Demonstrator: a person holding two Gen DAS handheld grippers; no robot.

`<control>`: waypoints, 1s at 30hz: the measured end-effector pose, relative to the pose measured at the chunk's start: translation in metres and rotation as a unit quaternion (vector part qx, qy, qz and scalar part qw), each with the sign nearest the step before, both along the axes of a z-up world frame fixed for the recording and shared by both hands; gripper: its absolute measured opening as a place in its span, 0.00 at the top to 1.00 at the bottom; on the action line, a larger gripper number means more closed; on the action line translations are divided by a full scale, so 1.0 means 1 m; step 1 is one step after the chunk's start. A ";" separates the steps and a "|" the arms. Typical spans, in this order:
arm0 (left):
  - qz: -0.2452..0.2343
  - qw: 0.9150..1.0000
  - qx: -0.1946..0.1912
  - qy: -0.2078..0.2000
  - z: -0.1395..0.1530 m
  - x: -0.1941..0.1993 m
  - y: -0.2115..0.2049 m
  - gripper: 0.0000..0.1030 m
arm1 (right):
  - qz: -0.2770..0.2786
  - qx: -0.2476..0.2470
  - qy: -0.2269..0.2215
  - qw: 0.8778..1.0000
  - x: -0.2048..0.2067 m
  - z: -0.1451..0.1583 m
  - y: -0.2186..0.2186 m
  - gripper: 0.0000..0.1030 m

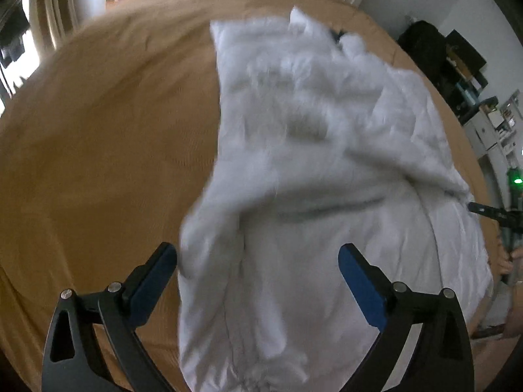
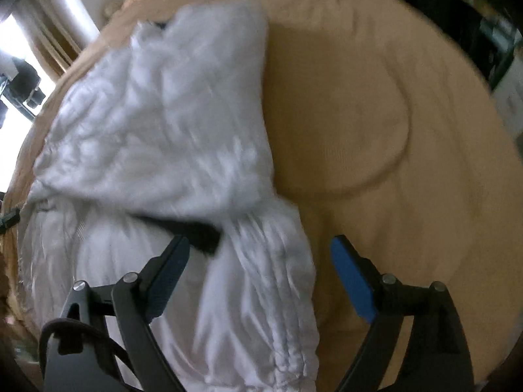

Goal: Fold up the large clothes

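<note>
A large white quilted garment [image 1: 310,163] lies crumpled on a tan bed sheet [image 1: 98,130], with an upper part folded down over the lower part. My left gripper [image 1: 258,251] hangs open above its near left edge, and the pads press on nothing. The right wrist view shows the same white garment [image 2: 157,130] with a dark patch [image 2: 202,232] under the fold. My right gripper [image 2: 260,241] stands wide open over its near right edge, with a bunched strip of cloth below the gap and no grip. Both views are blurred.
A hand [image 1: 510,261] and a dark tool [image 1: 490,212] show at the garment's right side. Dark shelves and a white cabinet [image 1: 483,124] stand beyond the bed. A bright window [image 2: 9,65] is at left. A round bulge [image 2: 359,147] lifts the tan sheet [image 2: 441,212].
</note>
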State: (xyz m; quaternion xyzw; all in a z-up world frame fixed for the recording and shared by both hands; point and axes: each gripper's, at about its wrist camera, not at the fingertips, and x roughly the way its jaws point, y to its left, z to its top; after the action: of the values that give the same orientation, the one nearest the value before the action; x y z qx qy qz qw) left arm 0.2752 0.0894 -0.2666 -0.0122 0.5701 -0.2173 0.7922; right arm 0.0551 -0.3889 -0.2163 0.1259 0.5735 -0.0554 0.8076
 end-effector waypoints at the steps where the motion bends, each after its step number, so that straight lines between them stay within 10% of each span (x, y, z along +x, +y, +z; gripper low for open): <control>1: -0.001 1.000 -0.010 0.014 -0.010 -0.002 0.002 0.04 | -0.002 0.020 0.008 1.000 -0.001 -0.009 -0.004 0.14; 5: -0.005 0.999 -0.003 0.041 -0.038 0.001 -0.003 0.06 | 0.003 0.096 0.026 0.995 -0.001 -0.042 -0.003 0.14; 6: 0.000 0.999 0.002 0.033 -0.038 0.002 -0.004 0.19 | 0.000 0.097 0.024 0.995 -0.001 -0.044 -0.003 0.18; 8: 0.032 0.999 0.030 0.020 -0.034 0.004 -0.001 0.47 | -0.008 0.106 0.011 0.994 -0.005 -0.041 -0.006 0.63; 12: 0.072 0.997 0.017 0.027 -0.018 0.001 0.014 0.82 | -0.033 0.134 -0.021 0.990 -0.027 -0.015 -0.019 0.82; 18: 0.092 0.994 0.002 0.052 -0.033 -0.014 0.037 0.82 | -0.047 0.134 -0.009 0.990 -0.046 -0.020 -0.024 0.79; 25: 0.090 0.994 -0.043 0.044 -0.021 -0.029 0.054 0.75 | -0.030 0.158 -0.006 0.987 -0.050 -0.035 -0.020 0.30; 30: 0.077 0.994 -0.059 0.042 -0.021 -0.059 0.058 0.54 | 0.011 0.150 -0.002 0.989 -0.078 -0.028 -0.008 0.28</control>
State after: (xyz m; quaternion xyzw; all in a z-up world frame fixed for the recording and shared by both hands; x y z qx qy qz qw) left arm 0.2162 0.1478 -0.2879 -0.1122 0.5867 -0.1884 0.7796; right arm -0.0226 -0.3969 -0.2447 0.2389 0.5752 0.0405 0.7813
